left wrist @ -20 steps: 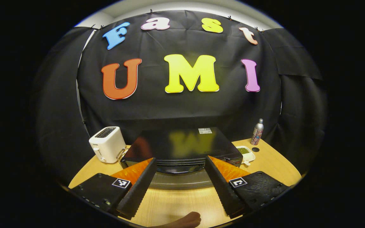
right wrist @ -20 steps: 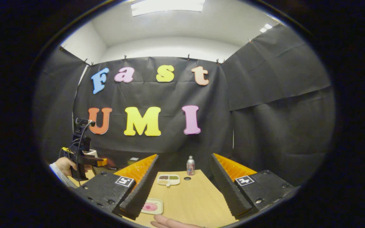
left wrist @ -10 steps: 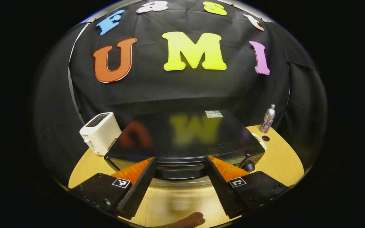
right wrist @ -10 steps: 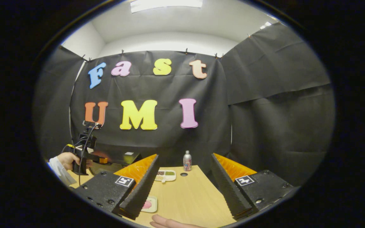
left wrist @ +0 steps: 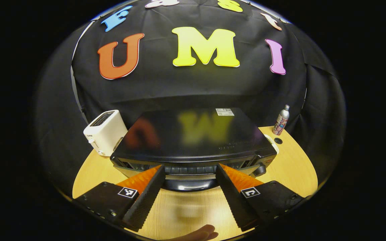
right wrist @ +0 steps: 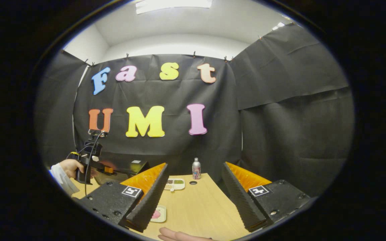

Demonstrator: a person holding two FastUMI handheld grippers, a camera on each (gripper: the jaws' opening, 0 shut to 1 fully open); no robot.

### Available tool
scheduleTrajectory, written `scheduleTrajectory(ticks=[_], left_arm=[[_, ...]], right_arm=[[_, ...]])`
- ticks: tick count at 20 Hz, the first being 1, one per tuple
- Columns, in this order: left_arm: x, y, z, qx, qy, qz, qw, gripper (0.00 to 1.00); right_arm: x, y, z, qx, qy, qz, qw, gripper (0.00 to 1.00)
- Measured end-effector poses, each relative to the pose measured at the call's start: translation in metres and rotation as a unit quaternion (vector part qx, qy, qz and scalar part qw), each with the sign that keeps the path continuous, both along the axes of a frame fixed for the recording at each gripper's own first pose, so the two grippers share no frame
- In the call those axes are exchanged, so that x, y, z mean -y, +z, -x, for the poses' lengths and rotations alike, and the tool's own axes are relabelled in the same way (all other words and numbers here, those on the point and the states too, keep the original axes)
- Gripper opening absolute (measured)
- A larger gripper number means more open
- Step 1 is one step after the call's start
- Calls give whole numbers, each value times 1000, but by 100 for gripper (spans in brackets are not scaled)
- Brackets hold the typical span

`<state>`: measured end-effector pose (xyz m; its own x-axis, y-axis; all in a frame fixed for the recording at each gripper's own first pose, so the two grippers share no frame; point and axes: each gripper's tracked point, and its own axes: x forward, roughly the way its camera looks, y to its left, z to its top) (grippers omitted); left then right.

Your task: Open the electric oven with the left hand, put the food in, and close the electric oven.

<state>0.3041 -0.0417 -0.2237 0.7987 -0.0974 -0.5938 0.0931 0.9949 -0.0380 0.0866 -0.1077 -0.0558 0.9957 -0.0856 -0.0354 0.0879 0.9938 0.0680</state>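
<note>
Wooden surface (left wrist: 290,167) carrying electric oven (left wrist: 193,140) at 12 o'clock | left hand-held gripper (left wrist: 189,190) hovering spread over door handle (left wrist: 188,183) | right hand-held gripper (right wrist: 194,197) idling spread, food tray (right wrist: 159,214) at 7 o'clock | advice: centring fingers on handle before pinching.

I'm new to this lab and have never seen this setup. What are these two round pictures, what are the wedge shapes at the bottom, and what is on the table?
No robot here: a person holds a two-finger gripper in each hand, and each carries a fisheye camera looking along its own fingers. The wedges are those fingers.

In the left gripper view, the left gripper is open, empty, and facing the black electric oven, whose door looks closed. A white toaster stands beside it, a bottle farther back.

In the right gripper view, the right gripper is open and empty over the wooden table. Ahead lie a divided food tray and a small plate of pink food. At the left edge, a hand holds the left gripper.
</note>
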Motion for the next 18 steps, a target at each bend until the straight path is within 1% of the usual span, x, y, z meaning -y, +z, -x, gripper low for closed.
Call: scheduleTrajectory(ticks=[1, 2, 6, 8, 11, 14, 16, 18], left_arm=[[0, -1, 7, -1, -1, -2, 1000, 96], [0, -2, 14, -4, -6, -6, 1000, 96], [-1, -10, 47, -11, -8, 7, 1000, 95], [-1, -18, 60, -14, -14, 6, 1000, 95], [-3, -33, 86, -13, -13, 8, 1000, 95], [-4, -52, 108, -15, -18, 5, 1000, 95], [-4, -66, 121, -19, -15, 18, 1000, 94], [-5, -82, 132, -25, -13, 21, 999, 94]], right_arm=[[-1, 0, 4, 1, 1, -1, 1000, 100], [-2, 1, 6, 1, 2, -2, 1000, 97], [-6, -2, 22, -1, 2, -8, 1000, 97], [-9, -6, 29, -6, 5, -11, 1000, 97], [-7, -9, 38, -11, 1, -13, 1000, 97], [-6, -12, 41, -13, -2, -10, 1000, 97], [-8, -17, 40, -19, -2, -8, 1000, 97], [-10, -25, 36, -29, 0, -3, 1000, 97]])
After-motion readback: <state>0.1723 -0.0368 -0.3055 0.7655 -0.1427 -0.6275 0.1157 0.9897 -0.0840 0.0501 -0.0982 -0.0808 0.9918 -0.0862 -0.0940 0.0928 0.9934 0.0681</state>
